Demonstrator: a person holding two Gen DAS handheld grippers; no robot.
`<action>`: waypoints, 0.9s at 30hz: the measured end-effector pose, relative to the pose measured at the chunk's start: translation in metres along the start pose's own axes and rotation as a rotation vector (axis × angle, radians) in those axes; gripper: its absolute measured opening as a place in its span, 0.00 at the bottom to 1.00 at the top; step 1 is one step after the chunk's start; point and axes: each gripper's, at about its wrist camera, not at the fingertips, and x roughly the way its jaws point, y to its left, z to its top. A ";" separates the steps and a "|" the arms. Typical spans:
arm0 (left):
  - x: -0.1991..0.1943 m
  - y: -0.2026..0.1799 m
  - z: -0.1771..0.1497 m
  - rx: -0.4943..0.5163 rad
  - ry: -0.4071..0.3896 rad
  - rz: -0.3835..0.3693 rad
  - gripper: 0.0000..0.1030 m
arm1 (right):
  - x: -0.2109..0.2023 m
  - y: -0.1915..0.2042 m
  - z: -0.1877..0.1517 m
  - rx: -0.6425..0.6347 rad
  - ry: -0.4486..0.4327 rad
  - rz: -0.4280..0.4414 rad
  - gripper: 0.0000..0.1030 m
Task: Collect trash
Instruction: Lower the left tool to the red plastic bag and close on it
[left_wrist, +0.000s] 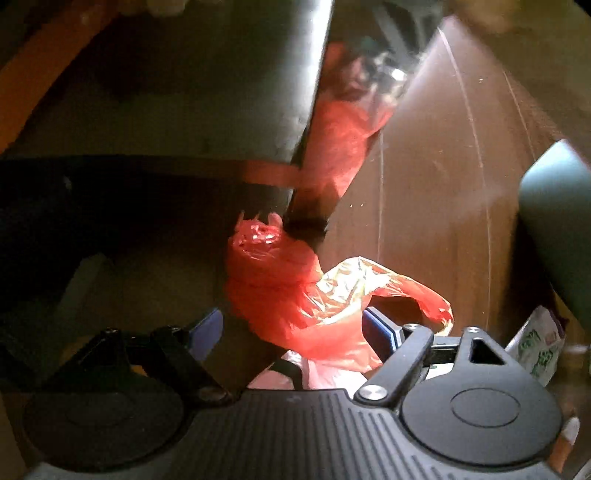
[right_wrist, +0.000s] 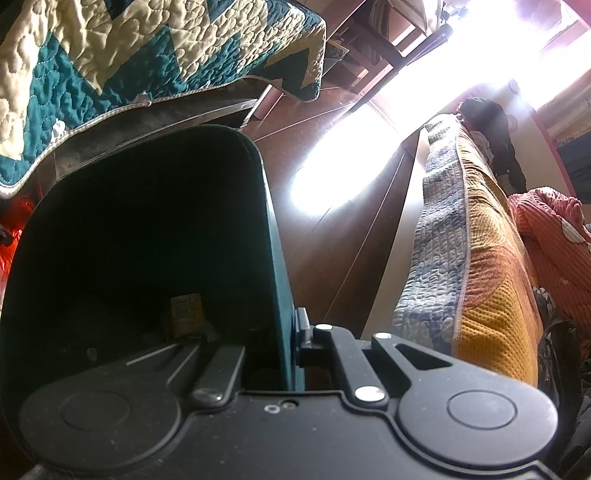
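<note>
Bin (right_wrist: 273, 229) wall pinched by right tongs (right_wrist: 295, 332); left tongs (left_wrist: 291, 325) (apart) flank red bag (left_wrist: 280, 280).

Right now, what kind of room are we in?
Most likely a bedroom. A quilted bedspread hangs over a bed frame above a wooden floor, with a second quilt-covered bed opposite. The right gripper holds a green bin.

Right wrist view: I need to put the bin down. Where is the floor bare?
The dark green plastic bin is clamped at its wall by the right gripper. Bare brown wooden floor runs between the bin and the orange-and-grey quilted bed edge, up to the sunlit patch. It is crowded left, by the teal-and-cream quilt and red plastic bag.
</note>
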 end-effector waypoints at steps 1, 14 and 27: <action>0.007 0.002 0.001 -0.014 0.025 -0.013 0.80 | 0.000 0.000 0.000 -0.001 0.000 0.000 0.05; 0.038 -0.003 0.002 -0.035 0.128 0.012 0.28 | 0.004 0.001 0.000 0.004 0.014 0.004 0.05; -0.026 -0.008 -0.017 0.184 0.104 0.104 0.13 | 0.006 0.000 0.001 0.008 0.006 0.005 0.05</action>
